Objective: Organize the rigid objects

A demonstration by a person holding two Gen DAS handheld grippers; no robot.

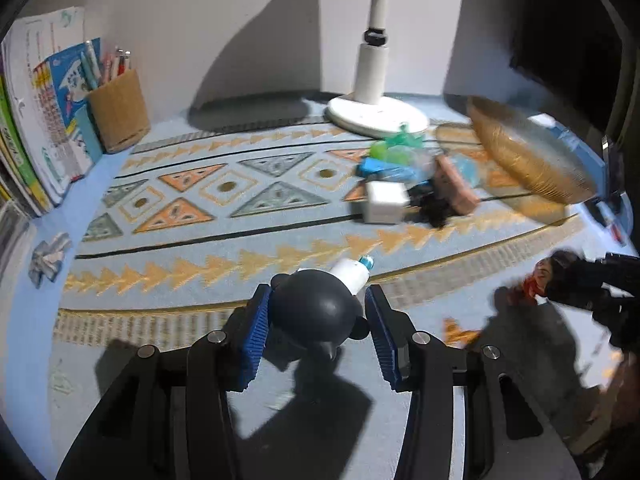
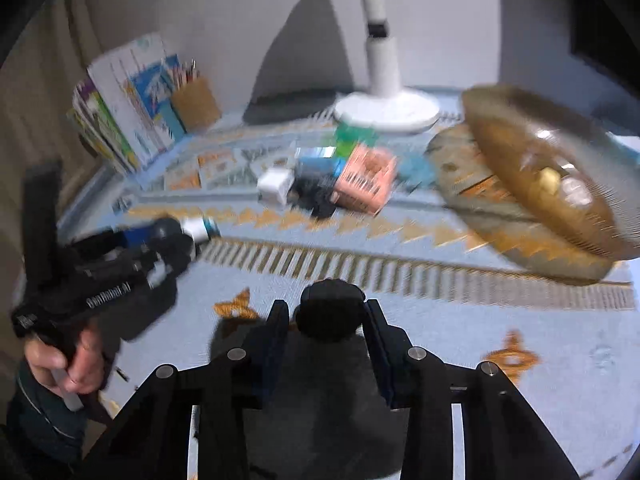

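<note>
On a pale blue cloth with orange and grey triangle bands (image 1: 224,200), we saw the left gripper (image 1: 318,320) with a round dark-grey rubber bulb blower (image 1: 316,312) between its blue ribbed pads (image 1: 256,328); the left pad touched the bulb, while a gap showed on the right side, so we could not tell whether the jaws gripped it. Just beyond the bulb, towards the middle of the cloth, lay a small white bottle with a teal tip (image 1: 352,272), touching or nearly touching it. In the right wrist view, the right gripper (image 2: 328,316) had its jaws drawn close on either side of a dark round knob-like object (image 2: 330,312), which sat at the fingertips; blur kept us from naming it further. The left wrist view showed that same gripper at the right edge with a dark and red item at its tip (image 1: 548,276). Farther off, near the base of a white lamp stand (image 1: 376,116), sat a blurred cluster: a white cube-shaped block (image 1: 386,202), a pink plastic basket lying on its side (image 2: 366,184), and blue and green pieces (image 1: 384,160). To the right stood a tilted brown ribbed glass bowl (image 1: 528,156). At the back left, a cork pen cup (image 1: 118,110) stood beside upright books (image 1: 44,112).
</note>
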